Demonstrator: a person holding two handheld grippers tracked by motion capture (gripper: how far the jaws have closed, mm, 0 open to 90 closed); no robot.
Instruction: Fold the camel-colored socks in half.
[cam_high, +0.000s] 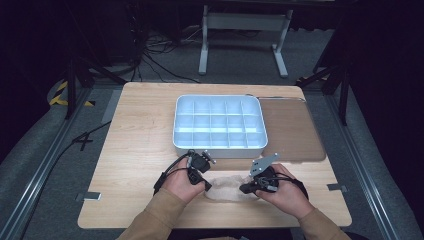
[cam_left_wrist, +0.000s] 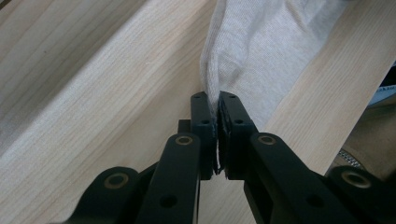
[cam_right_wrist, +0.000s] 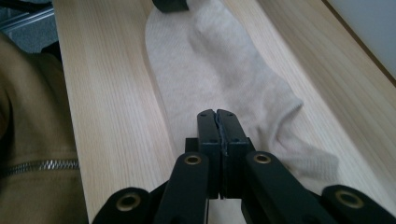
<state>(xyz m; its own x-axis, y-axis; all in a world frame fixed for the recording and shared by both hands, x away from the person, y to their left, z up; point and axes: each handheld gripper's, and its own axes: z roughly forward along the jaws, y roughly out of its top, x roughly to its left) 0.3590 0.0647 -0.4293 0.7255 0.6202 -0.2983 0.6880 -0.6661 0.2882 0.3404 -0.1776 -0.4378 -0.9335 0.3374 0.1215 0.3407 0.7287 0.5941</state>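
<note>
Looking across the scene, we saw a pale wooden tabletop carrying a brown rectangular mat at its right, with a white plastic tray divided into many small compartments resting on the tabletop and mat toward the far side. Nearer us, between our hands, a beige knitted cotton sock lay flat on the bare wood, apart from the tray.

Our left gripper was clamped on one end of the sock; in the left gripper view the fabric edge was pinched between the black jaws and rose from them in a fold. Our right gripper had its jaws pressed together over the other end, and in the right gripper view we could not tell whether any cloth was caught between them.

We judged the sock light, soft and limp, likely to sag and slide a little on the smooth wood, not fragile. Taking it by the ribbed cuff or a doubled edge seemed the surest hold.
</note>
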